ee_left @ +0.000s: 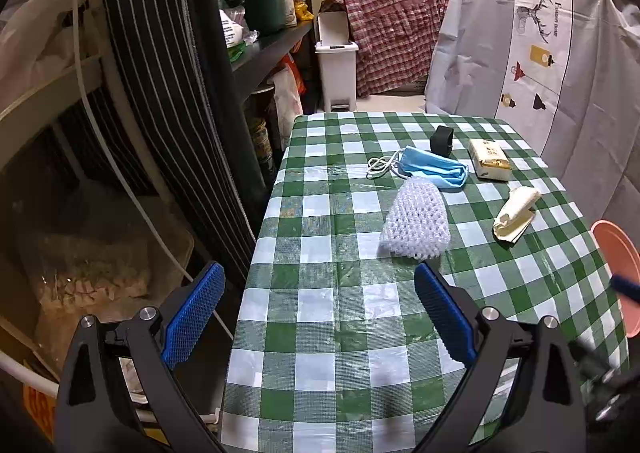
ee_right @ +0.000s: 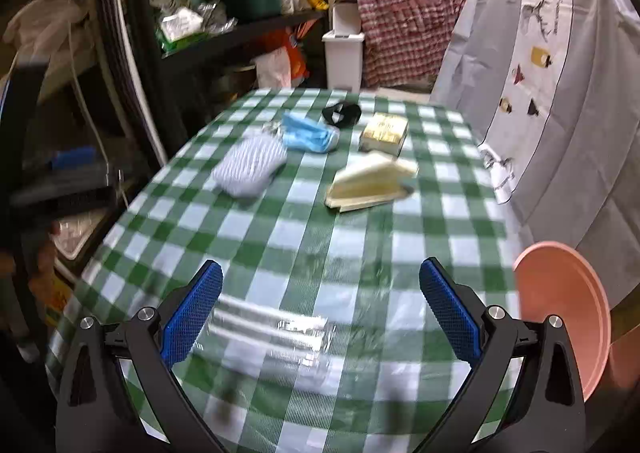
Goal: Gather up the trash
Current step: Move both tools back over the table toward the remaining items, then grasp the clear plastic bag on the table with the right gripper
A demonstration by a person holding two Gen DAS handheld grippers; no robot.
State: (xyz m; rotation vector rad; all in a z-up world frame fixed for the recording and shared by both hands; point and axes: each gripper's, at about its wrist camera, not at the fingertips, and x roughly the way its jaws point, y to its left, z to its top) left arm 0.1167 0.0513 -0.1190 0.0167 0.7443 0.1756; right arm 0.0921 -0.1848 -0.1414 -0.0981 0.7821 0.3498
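Both grippers, left gripper [ee_left: 320, 313] and right gripper [ee_right: 320, 309], spread empty, crumpled tissue [ee_left: 516, 215] lying lengthwise away on checked table [ee_left: 320, 333]

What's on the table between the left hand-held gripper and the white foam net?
Nothing: only bare checked tablecloth lies between the left hand-held gripper and the foam net, shown in the left wrist view.

Both wrist views look forward and down along their own blue fingers over the near end of the checked table [ee_left: 340, 333], toward the white bin [ee_left: 336, 69] and plaid shirt [ee_right: 404, 21]. The left view sits further left, over the table's left edge, by the shelves [ee_left: 264, 41]. Both share the tabletop clutter; the right view is blurred.
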